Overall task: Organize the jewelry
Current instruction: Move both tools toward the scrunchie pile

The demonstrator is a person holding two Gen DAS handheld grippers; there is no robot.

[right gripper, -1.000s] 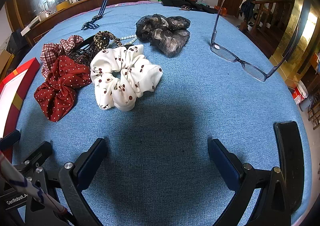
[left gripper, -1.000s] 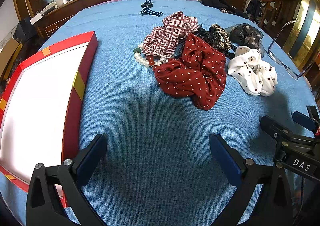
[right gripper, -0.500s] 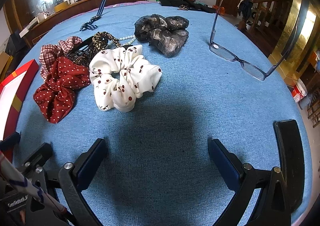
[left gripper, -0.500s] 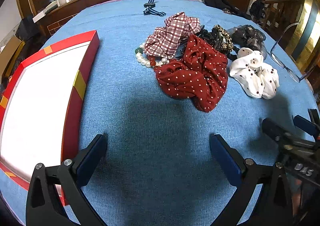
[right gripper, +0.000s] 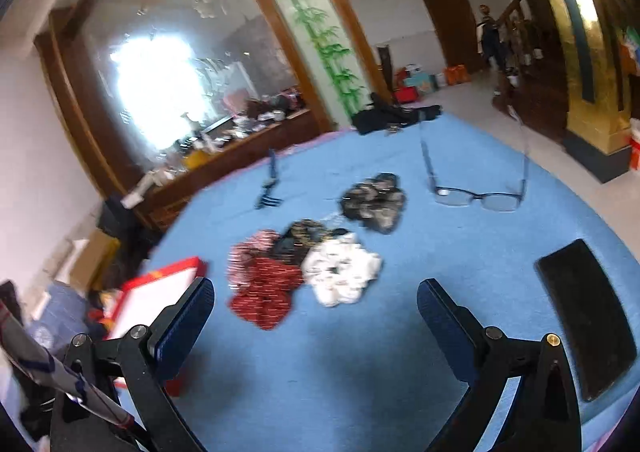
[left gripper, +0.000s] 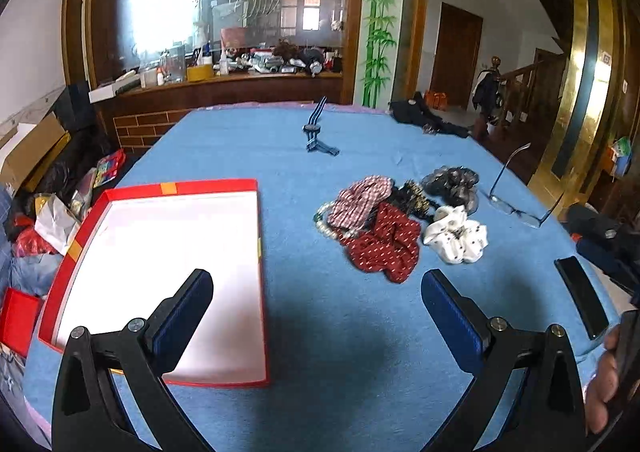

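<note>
A heap of scrunchies lies mid-table: a red dotted one [left gripper: 384,248] [right gripper: 264,288], a white one [left gripper: 456,236] [right gripper: 340,268], a plaid one [left gripper: 360,200], a leopard one [left gripper: 412,196] and a dark sheer one [left gripper: 452,182] [right gripper: 374,202]. A pearl bracelet [left gripper: 326,226] lies at the heap's left edge. A shallow red box with a white inside [left gripper: 160,272] [right gripper: 156,292] sits to the left. My left gripper [left gripper: 316,316] is open and raised above the cloth, holding nothing. In the blurred right wrist view, my right gripper [right gripper: 314,322] is likewise open and empty.
The table wears a blue cloth [left gripper: 340,372]. Glasses [left gripper: 516,204] [right gripper: 476,196] stand at the right, a dark phone [left gripper: 582,300] [right gripper: 588,316] near the right edge, a striped watch strap [left gripper: 316,132] farther back. A hand [left gripper: 604,380] shows at the lower right. Clutter lies on the floor left.
Both grippers have lifted and pulled back from the cloth, so the heap looks smaller and the room comes into view. The right wrist view is motion-blurred. Both stay open.
</note>
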